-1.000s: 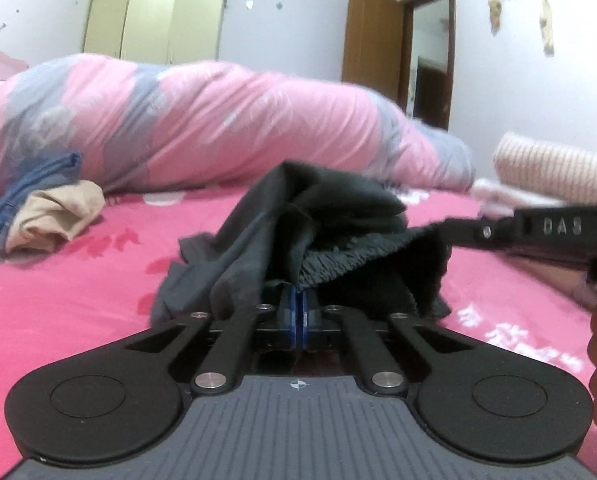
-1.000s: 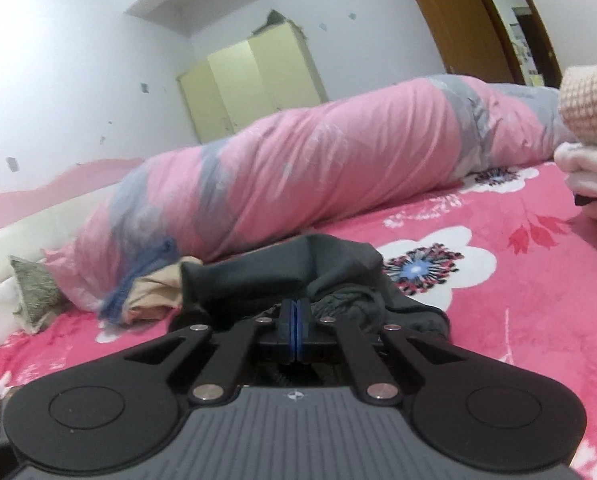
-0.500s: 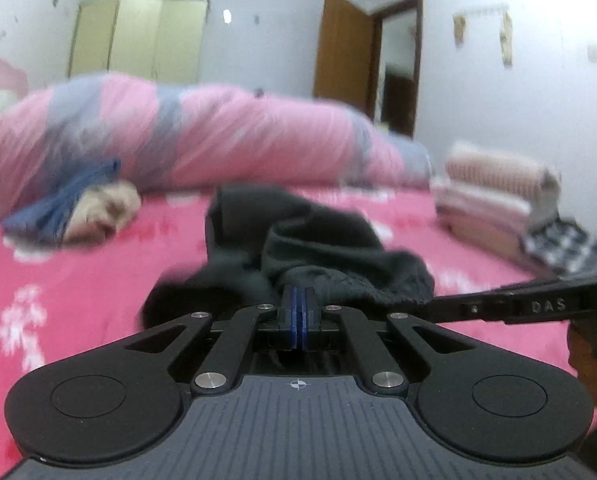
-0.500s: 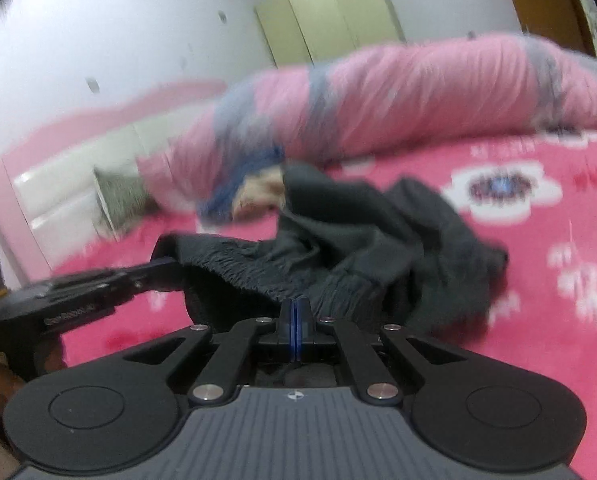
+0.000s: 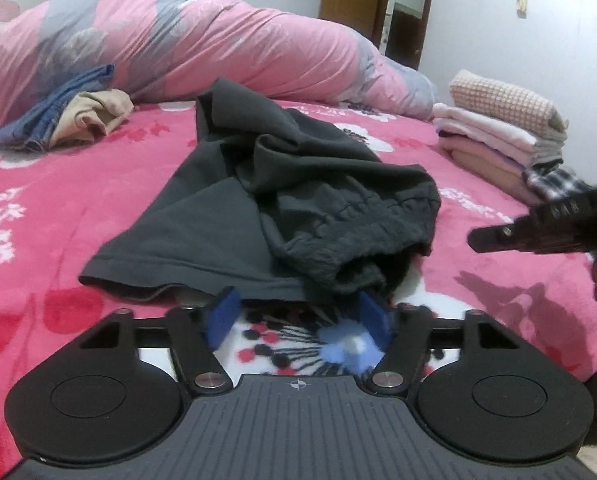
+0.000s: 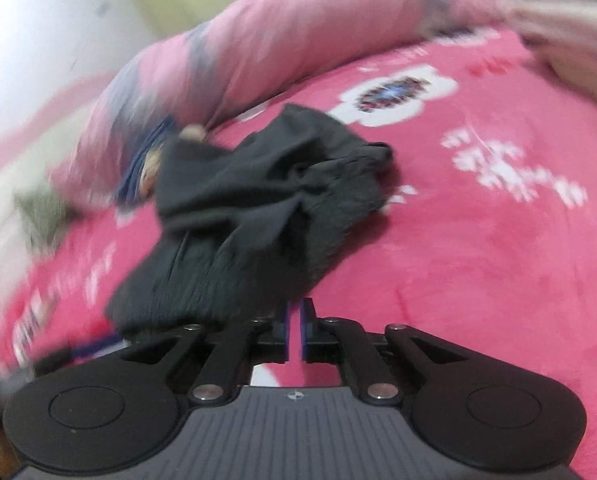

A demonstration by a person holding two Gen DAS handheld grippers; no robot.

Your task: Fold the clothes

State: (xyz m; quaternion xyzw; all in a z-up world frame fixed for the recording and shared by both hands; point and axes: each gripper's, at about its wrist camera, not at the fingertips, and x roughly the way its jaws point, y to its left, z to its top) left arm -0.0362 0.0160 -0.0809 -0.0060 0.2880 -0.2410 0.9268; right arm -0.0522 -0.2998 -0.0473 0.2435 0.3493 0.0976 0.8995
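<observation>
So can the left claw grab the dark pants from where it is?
Probably yes. The left claw is open, with the dark pants' near hem lying just past its fingertips on the pink bedspread. Nothing sits between them.

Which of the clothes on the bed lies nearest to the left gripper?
The dark grey garment, crumpled just beyond the open left gripper; the blue and beige clothes lie farther.

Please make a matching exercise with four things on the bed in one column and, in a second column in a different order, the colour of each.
Things
1. crumpled trousers
2. rolled duvet
3. folded jeans
4. top item of the folded stack

Colours
A. blue
B. dark grey
C. cream, waffle-textured
D. pink and grey

Pairs: 1-B, 2-D, 3-A, 4-C
</observation>
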